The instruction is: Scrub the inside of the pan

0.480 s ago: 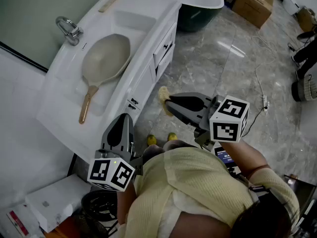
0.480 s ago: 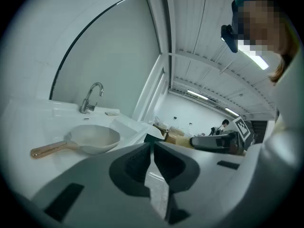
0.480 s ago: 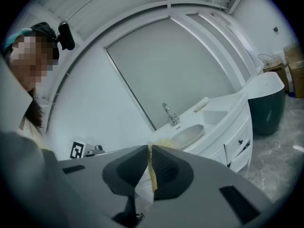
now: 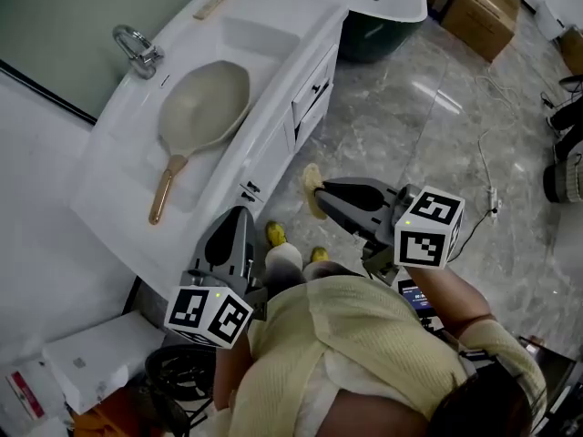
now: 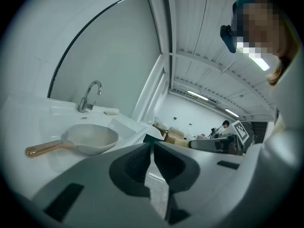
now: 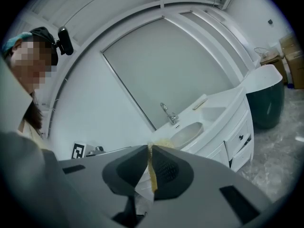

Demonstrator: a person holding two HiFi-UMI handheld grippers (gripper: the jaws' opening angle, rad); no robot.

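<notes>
Looking at pan (image 4: 202,103) lying open side up in the basin of the white vanity top (image 4: 109,208), just in front of faucet (image 4: 137,51). Tan handle (image 4: 165,189) pointing along the counter toward the lower left of head view. Beige inside, nothing visible in it. Not touching it with either tool. Holding right gripper (image 4: 319,192) out over the marble floor (image 4: 410,135), in front of the cabinet drawers (image 4: 310,94), well apart from the pan. Clamped narrow on a thin yellow sponge (image 4: 311,188), squeezed flat between the pads with its edge poking out past the tips. Same in right gripper view: yellow strip filling the slit, pan and faucet visible beyond the tips. Holding left gripper (image 4: 239,217) lower, near the front edge of the counter, tips aimed toward the vanity, also clear of the pan. Reading its jaws in left gripper view as closed to a thin slit, nothing pinched between. Seeing pan off to the left of those tips there, handle toward the camera side. Also noting a small tan bar (image 4: 215,1) on the far end of the counter and a cardboard box (image 4: 481,3) on the floor beyond.
</notes>
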